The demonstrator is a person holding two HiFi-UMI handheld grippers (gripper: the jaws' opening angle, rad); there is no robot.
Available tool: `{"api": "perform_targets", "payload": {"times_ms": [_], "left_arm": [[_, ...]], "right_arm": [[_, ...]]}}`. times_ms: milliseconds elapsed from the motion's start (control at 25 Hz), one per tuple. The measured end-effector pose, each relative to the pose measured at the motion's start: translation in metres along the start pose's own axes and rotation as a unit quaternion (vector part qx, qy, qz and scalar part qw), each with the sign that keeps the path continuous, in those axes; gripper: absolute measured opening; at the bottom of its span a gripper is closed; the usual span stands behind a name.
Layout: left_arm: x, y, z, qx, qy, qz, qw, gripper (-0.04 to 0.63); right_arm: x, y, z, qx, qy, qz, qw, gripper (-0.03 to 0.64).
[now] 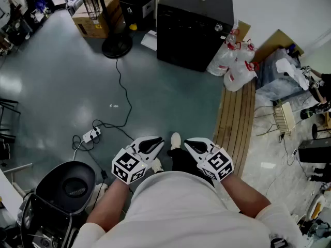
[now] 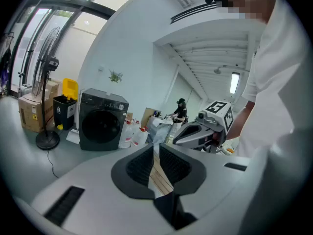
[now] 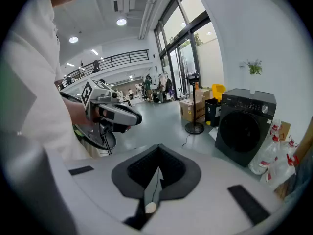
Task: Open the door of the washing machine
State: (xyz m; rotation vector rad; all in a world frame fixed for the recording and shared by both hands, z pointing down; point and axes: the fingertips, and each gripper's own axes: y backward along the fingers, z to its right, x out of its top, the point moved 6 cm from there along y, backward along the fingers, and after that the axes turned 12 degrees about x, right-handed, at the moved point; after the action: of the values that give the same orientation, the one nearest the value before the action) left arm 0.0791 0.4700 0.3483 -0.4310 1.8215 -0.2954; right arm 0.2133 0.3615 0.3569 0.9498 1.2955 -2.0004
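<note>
The dark washing machine (image 1: 194, 27) stands far ahead against the wall, its round door shut; it also shows in the left gripper view (image 2: 101, 121) and the right gripper view (image 3: 244, 126). Both grippers are held close to the person's body, a long way from the machine. My left gripper (image 1: 155, 142) (image 2: 156, 148) has its jaws a narrow slit apart with nothing between them. My right gripper (image 1: 192, 144) (image 3: 157, 168) has its tips together and holds nothing. Each gripper appears in the other's view: the right gripper (image 2: 203, 131), the left gripper (image 3: 110, 112).
A standing fan's base (image 1: 116, 45) and a cardboard box (image 1: 90, 22) stand left of the machine. Plastic jugs (image 1: 235, 61) lean at its right, beside a strip of wooden planks (image 1: 238, 118). A power strip (image 1: 92, 134) and its cable lie on the floor; a round black appliance (image 1: 70, 185) stands at lower left.
</note>
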Motion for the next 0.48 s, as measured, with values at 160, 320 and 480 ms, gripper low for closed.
{"api": "perform_targets", "payload": {"times_ms": [160, 320, 480], "left_arm": [[0.009, -0.013, -0.013, 0.004, -0.012, -0.002, 0.9999, 0.049], [0.028, -0.027, -0.034, 0.020, -0.008, 0.000, 0.9998, 0.049], [0.049, -0.051, -0.061, 0.033, -0.021, -0.010, 0.9992, 0.051]], "right_arm": [[0.007, -0.005, 0.022, -0.008, 0.000, 0.005, 1.000, 0.006], [0.027, -0.015, 0.059, -0.010, -0.001, 0.018, 1.000, 0.006], [0.051, -0.023, 0.101, -0.008, 0.009, 0.042, 0.999, 0.008]]}}
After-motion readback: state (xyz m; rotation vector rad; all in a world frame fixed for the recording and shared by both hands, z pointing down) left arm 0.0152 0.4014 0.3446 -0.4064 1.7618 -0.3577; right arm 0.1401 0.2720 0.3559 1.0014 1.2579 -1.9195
